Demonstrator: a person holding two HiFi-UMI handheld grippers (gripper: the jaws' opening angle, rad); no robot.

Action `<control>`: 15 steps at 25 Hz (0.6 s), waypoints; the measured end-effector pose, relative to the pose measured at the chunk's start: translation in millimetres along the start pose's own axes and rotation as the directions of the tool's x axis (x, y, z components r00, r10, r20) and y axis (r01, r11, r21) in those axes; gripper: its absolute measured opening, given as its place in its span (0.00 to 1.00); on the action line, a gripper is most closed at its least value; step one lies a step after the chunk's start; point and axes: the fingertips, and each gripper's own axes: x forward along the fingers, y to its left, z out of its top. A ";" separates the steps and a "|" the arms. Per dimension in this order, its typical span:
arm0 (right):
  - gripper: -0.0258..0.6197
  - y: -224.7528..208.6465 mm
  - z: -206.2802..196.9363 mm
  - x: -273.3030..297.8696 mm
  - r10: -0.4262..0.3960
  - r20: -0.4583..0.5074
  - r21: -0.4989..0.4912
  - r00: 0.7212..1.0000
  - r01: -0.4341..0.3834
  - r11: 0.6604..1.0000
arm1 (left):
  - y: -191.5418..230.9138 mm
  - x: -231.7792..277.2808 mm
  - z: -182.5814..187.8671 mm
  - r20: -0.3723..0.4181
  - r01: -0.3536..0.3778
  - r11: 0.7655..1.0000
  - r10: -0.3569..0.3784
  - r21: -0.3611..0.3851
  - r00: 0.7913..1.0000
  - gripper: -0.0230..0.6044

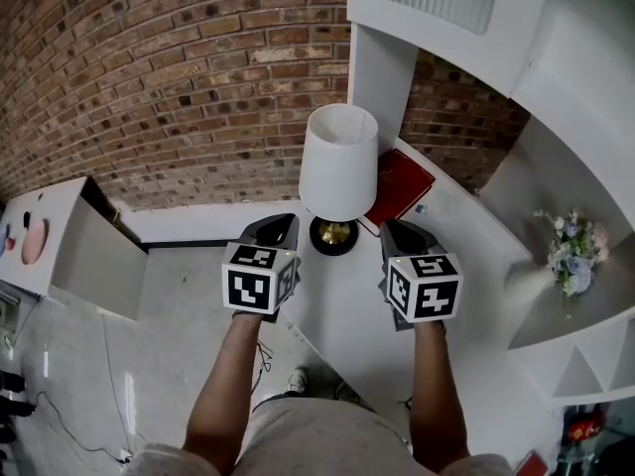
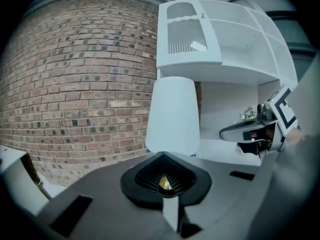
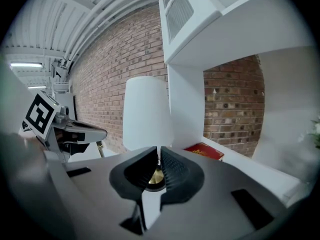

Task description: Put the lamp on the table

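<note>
On the white table [image 1: 347,305] by the brick wall, the lamp [image 1: 339,167] stands upright on its black-and-gold base, near a red book [image 1: 400,184]. The placing step looks done (neither claw holds anything). The left gripper [image 1: 286,222] and right gripper [image 1: 394,228] hang just short of the base, one to each side; the left's jaws are together and the right's are all but closed on air. What remains is probably a clean pull away that doesn't brush the shade.

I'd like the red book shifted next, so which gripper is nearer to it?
Right. The right gripper sits just in front of the red book; the left gripper is on the other side of the lamp from it.
</note>
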 end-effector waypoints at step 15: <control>0.04 -7.2 3.8 -4.5 -0.011 0.031 -0.011 0.999 0.012 1.000 | 3.7 -2.5 5.3 0.015 -0.026 0.999 0.025 0.037 1.000 0.03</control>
